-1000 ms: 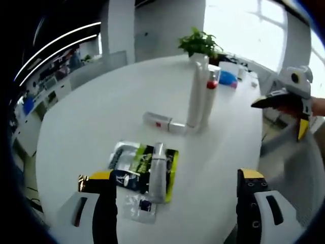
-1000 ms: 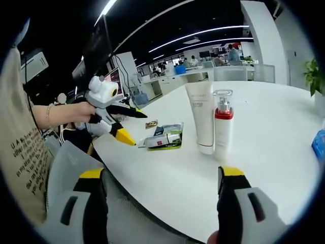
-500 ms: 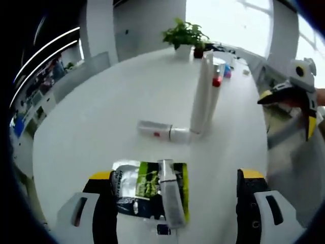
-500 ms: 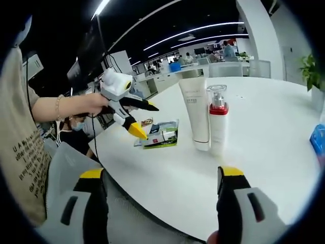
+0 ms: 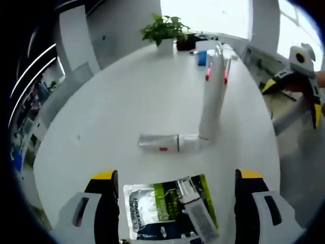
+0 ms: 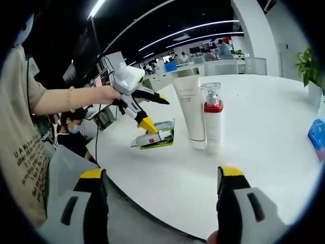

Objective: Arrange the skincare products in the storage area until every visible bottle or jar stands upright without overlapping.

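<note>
Left gripper view showed wide jaws above the small white tube (image 5: pixel 195 216) lying at bottom centre on a green sachet (image 5: pixel 165 208); straddle it squarely before closing.

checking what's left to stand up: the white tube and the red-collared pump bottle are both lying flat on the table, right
Not quite: the white tube and the red-collared pump bottle both stand upright on the table, side by side, as the right gripper view shows.

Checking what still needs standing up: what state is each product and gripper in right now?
White tube: upright.
Red-collared pump bottle: upright, beside the tube.
Clear bottle: lying flat.
Small tube: lying across the green sachet.
Left gripper: open, holding nothing.
Right gripper: open, holding nothing.
</note>
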Motion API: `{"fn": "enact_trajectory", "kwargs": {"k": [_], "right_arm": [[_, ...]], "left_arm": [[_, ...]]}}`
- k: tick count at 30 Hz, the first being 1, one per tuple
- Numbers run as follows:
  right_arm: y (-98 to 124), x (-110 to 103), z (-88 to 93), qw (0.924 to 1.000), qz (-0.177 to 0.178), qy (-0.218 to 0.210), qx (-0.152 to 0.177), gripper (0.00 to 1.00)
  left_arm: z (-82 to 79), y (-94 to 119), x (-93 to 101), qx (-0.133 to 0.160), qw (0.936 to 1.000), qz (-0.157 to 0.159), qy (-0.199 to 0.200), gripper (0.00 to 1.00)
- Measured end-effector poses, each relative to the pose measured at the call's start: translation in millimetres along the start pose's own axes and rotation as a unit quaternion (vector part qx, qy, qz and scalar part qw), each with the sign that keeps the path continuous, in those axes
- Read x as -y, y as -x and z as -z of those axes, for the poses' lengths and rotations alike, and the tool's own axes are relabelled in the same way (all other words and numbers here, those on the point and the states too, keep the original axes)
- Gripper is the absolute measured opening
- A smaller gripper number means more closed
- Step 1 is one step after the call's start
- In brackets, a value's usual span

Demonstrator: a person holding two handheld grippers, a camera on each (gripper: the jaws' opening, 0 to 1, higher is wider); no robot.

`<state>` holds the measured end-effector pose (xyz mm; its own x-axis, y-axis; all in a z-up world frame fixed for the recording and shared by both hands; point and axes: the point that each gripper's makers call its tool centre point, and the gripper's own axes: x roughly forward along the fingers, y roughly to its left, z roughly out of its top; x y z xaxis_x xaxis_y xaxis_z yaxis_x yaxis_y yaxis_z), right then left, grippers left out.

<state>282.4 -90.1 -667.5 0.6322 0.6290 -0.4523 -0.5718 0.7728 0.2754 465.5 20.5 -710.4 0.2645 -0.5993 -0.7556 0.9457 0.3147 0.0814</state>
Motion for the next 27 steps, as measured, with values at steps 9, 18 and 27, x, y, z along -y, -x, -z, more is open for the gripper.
{"fn": "enact_trajectory", "kwargs": {"k": [9,18,27], "right_arm": [[0,6,0.3,0.9999,0.01,-0.012,0.002,0.89],[0,9,4.1,0.9996,0.016,-0.021,-0.004,0.89],[2,15,4.0,0.9988,0.033,-0.036,0.002,0.88]], "left_arm": [[-14.4,-30,-9.2,-0.014,0.9949,0.032,-0.095,0.86],[-26.8,-64,-10.2,-0.027,0.982,0.072,-0.173,0.79],[-20.0,-87,-1.8,-0.051,0.9583,0.121,-0.254,0.66]]}}
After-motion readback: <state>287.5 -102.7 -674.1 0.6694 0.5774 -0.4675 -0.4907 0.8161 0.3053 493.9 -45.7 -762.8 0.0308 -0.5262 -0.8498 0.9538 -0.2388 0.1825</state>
